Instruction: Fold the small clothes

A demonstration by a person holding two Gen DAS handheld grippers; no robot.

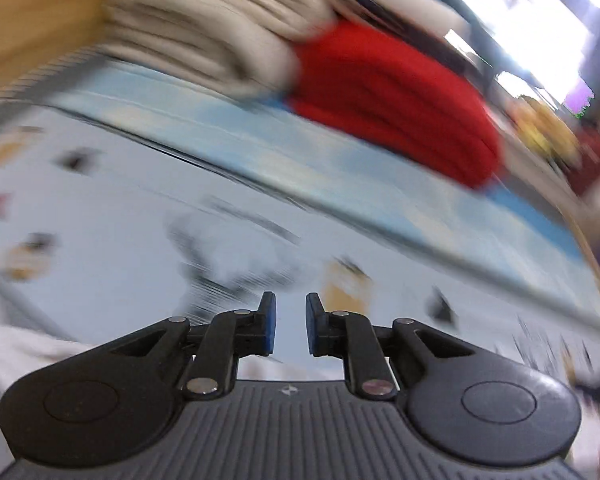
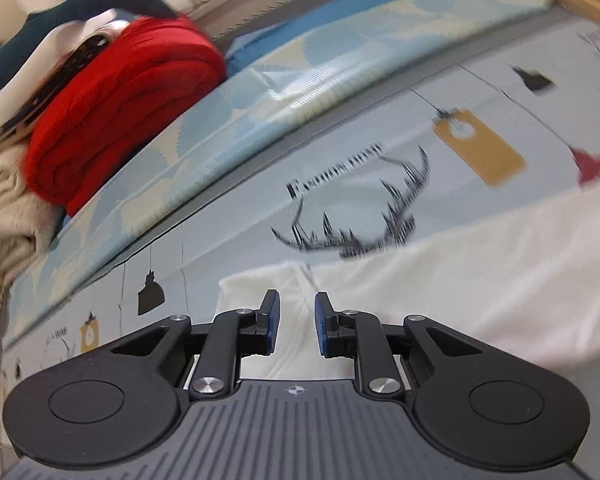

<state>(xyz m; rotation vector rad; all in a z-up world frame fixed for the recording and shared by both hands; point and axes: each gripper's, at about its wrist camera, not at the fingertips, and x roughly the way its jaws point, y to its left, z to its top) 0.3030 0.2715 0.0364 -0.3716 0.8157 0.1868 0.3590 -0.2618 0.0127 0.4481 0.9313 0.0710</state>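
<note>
Left gripper (image 1: 291, 324) hangs released above the printed cloth (image 1: 120, 220); right gripper (image 2: 297, 322) released too, over the white garment (image 2: 460, 288), red sweater (image 2: 116, 112) behind.

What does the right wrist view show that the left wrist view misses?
Only the right wrist view shows the white garment under the open right gripper, plus a sharp antler print on the pale printed sheet. Only the left wrist view, heavily blurred, shows the open left gripper over that sheet, with blurred yellow and dark red shapes at right. Both show the folded red knit beside the beige knit.
</note>
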